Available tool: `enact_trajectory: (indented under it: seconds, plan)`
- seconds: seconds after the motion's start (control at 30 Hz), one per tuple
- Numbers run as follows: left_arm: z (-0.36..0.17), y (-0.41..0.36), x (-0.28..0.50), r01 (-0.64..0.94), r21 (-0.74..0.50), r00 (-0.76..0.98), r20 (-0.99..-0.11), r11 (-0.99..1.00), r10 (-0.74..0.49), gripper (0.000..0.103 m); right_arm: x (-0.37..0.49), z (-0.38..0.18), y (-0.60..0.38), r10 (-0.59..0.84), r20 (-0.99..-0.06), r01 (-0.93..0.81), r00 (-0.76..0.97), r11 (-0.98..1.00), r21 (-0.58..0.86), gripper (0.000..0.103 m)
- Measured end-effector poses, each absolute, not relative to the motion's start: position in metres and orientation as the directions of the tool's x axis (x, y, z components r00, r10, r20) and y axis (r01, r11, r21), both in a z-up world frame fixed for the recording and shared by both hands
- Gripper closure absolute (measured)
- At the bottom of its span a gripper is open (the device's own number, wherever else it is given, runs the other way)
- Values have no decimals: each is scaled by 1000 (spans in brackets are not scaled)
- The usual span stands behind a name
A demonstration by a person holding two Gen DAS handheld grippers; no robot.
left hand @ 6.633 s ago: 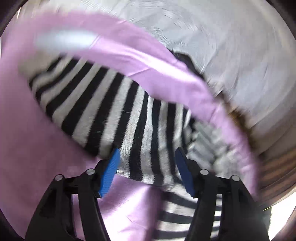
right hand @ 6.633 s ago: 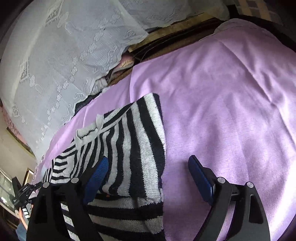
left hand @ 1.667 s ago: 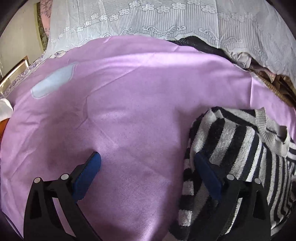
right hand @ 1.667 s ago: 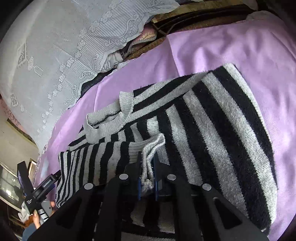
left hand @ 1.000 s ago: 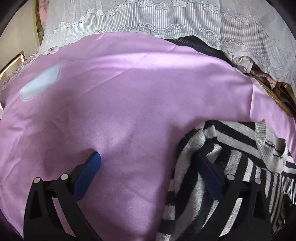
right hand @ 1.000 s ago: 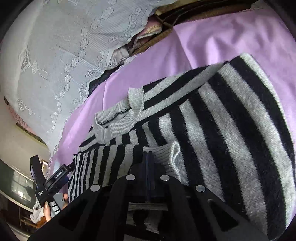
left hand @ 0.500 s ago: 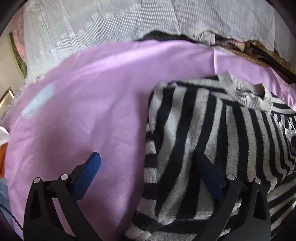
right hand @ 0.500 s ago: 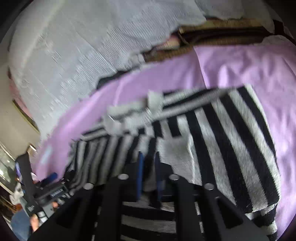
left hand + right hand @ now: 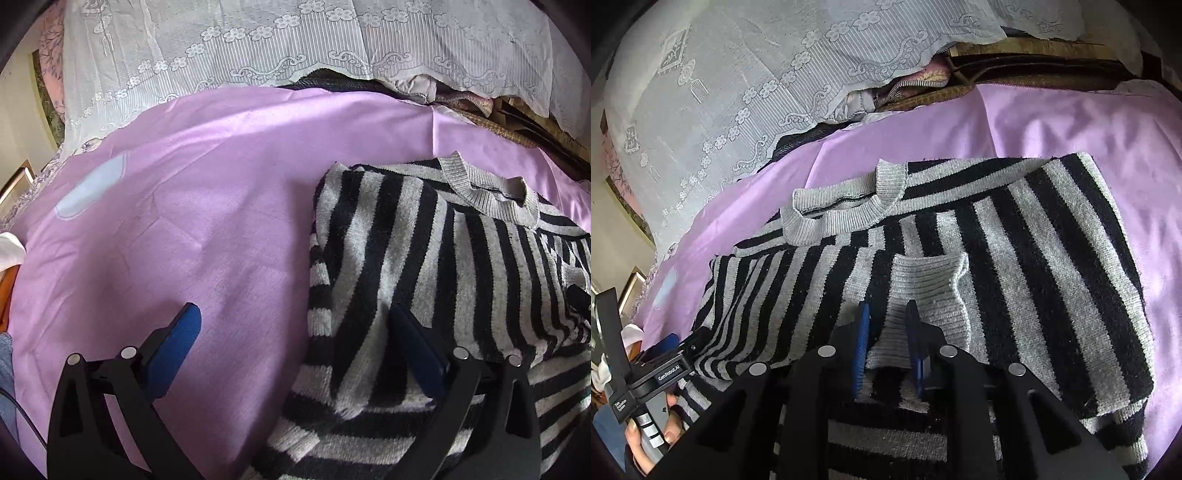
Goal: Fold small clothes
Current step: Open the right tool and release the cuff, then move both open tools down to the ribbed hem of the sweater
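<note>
- Right wrist view: the right gripper had just been parting its jaws; the grey cuff lay loose between them, no longer pinched.
- Beyond them, the striped sweater lay flat on the purple sheet.
- The left gripper gaped wide, straddling the sweater's edge, holding nothing.

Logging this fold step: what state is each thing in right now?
Striped sweater: lying on the purple sheet, both sleeves folded in over the body.
Grey cuff: lying flat on the sweater's front, between the right gripper's pads.
Right gripper: jaws just opened a little, cuff no longer pinched.
Left gripper: wide open, holding nothing.
Purple sheet: spread out, lightly creased.
</note>
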State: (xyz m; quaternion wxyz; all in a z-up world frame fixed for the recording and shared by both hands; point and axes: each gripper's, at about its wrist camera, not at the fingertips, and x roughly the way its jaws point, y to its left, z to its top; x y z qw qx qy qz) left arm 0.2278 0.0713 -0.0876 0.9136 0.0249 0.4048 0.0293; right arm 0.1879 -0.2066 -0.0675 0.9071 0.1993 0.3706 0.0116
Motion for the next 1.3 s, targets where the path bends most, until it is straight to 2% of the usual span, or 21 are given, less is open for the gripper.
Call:
enact_trajectory:
  seconds: [0.2, 0.37, 0.5, 0.7, 0.73, 0.77, 0.97, 1.1, 1.23, 1.3]
  plan:
    - [-85, 73, 214, -41, 77, 689, -720, 996, 84, 4, 179, -65, -205, 159, -662, 123, 732, 925, 358, 80]
    - [-84, 73, 204, -37, 88, 700, -709, 995, 89, 4, 166, -64, -202, 167, -654, 110, 738, 926, 360, 68]
    - [-83, 75, 193, -27, 72, 703, -708, 997, 70, 4, 155, -63, -201, 170, -646, 104, 744, 926, 364, 64]
    - [-84, 78, 176, 5, 35, 690, -723, 999, 22, 5, 134, -63, -189, 167, -666, 85, 727, 941, 329, 46]
    - [-86, 77, 173, 24, 34, 674, -739, 999, 9, 5, 132, -66, -187, 180, -680, 81, 711, 939, 333, 37]
    - [-90, 75, 171, 38, 39, 655, -756, 998, 5, 5, 129, -69, -185, 180, -691, 83, 700, 941, 329, 34]
    - [-92, 65, 137, 101, 97, 647, -762, 990, 8, 5, 94, -69, -180, 162, -696, 91, 699, 946, 312, 33]
    - [-92, 69, 119, 117, 74, 631, -775, 990, -17, 5, 67, -70, -178, 159, -704, 85, 693, 951, 298, 32]
    - [-95, 79, 98, 127, 46, 614, -788, 991, -42, 4, 36, -71, -168, 164, -705, 49, 690, 961, 271, 21]
    - [-95, 81, 85, 141, 44, 611, -790, 989, -52, 5, 20, -69, -162, 146, -707, 40, 692, 970, 241, 19]
